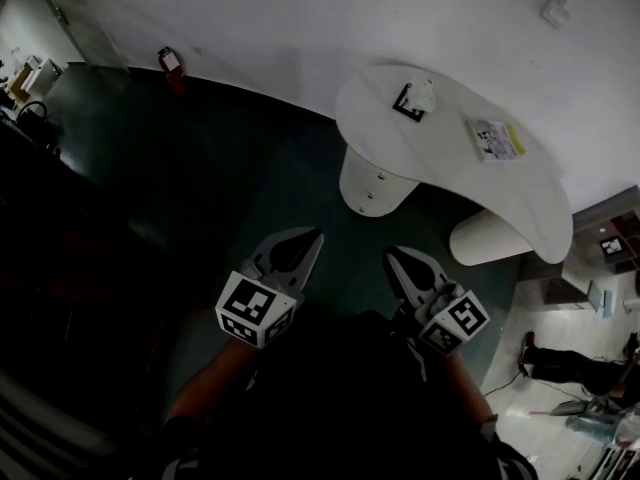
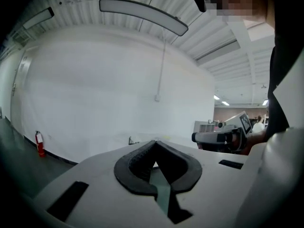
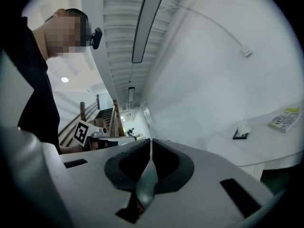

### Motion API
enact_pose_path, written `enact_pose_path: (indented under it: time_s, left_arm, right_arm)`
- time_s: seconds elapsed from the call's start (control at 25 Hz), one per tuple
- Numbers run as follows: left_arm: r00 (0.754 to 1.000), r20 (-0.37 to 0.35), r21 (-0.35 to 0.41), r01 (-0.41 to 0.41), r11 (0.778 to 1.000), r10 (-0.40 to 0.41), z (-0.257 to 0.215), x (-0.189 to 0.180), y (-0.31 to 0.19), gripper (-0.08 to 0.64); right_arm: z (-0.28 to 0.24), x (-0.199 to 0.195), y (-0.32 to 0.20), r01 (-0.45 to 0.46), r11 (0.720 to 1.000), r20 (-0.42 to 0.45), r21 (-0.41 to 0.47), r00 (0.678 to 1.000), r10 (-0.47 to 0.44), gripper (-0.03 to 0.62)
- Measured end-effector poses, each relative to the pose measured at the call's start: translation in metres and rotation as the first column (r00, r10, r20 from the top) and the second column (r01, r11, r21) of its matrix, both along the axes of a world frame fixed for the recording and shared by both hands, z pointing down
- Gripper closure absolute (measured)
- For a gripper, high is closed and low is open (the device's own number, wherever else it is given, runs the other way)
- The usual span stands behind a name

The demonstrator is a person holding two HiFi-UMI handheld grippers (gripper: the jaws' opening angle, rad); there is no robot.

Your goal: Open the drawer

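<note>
A red fire extinguisher (image 1: 171,63) stands by the wall at far left. The left gripper (image 1: 316,238) hangs over dark floor (image 1: 200,198), jaws together on nothing. Beside it the right gripper (image 1: 392,258) is likewise closed and empty. Ahead to the right is a white curved bench (image 1: 520,198) carrying a small card stand (image 1: 413,99) and a leaflet (image 1: 496,139). No view shows the drawer.

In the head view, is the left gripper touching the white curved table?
No, the left gripper shows over the dark floor, with a clear gap between it and the white curved table.
</note>
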State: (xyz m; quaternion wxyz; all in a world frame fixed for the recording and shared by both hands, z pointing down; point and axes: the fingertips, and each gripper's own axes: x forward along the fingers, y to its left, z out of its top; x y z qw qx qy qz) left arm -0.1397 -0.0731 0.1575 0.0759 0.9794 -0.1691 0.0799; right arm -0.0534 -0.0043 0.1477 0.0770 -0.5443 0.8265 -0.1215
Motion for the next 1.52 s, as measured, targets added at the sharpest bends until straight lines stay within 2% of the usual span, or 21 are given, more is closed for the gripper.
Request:
enact_pose_path:
  time_s: [0.12, 0.32, 0.52, 0.64, 0.76, 1.0, 1.16, 1.36, 1.52]
  left_arm:
    - [0.999, 0.011, -0.018, -0.042, 0.999, 0.043, 0.009, 0.013, -0.011, 0.548]
    - [0.996, 0.009, -0.04, -0.092, 0.995, 0.092, 0.013, 0.058, -0.021, 0.548]
    - [0.991, 0.055, -0.054, -0.119, 0.991, 0.122, 0.021, 0.105, -0.031, 0.548]
    - [0.991, 0.057, -0.05, -0.122, 0.991, 0.124, 0.022, 0.128, -0.039, 0.548]
    - [0.989, 0.074, -0.071, -0.126, 0.989, 0.132, 0.031, 0.145, -0.048, 0.548]
    - [0.976, 0.115, -0.106, -0.173, 0.979, 0.185, 0.05, 0.168, -0.071, 0.548]
    - [0.965, 0.119, -0.107, -0.223, 0.969, 0.235, 0.065, 0.181, -0.095, 0.548]
    - [0.956, 0.102, -0.108, -0.265, 0.958, 0.276, 0.081, 0.181, -0.12, 0.548]
    - [0.941, 0.092, -0.097, -0.318, 0.943, 0.327, 0.085, 0.175, -0.133, 0.548]
  right_arm:
    - [0.004, 0.012, -0.006, -0.036, 0.999, -0.018, 0.004, 0.999, 0.036, 0.575]
    - [0.018, 0.056, -0.01, -0.096, 0.995, -0.009, -0.019, 0.995, 0.096, 0.575]
    - [0.023, 0.1, -0.024, -0.103, 0.995, 0.002, -0.004, 0.995, 0.103, 0.575]
    - [0.028, 0.122, -0.035, -0.093, 0.996, -0.031, -0.006, 0.995, 0.093, 0.574]
    - [0.034, 0.139, -0.047, -0.101, 0.995, -0.011, -0.014, 0.995, 0.101, 0.574]
    - [0.055, 0.144, -0.066, -0.102, 0.992, -0.01, -0.074, 0.995, 0.102, 0.574]
    - [0.073, 0.145, -0.093, -0.122, 0.987, -0.009, -0.107, 0.993, 0.122, 0.574]
    - [0.091, 0.137, -0.124, -0.159, 0.976, -0.017, -0.146, 0.987, 0.158, 0.574]
    - [0.089, 0.127, -0.151, -0.196, 0.972, -0.009, -0.13, 0.98, 0.197, 0.574]
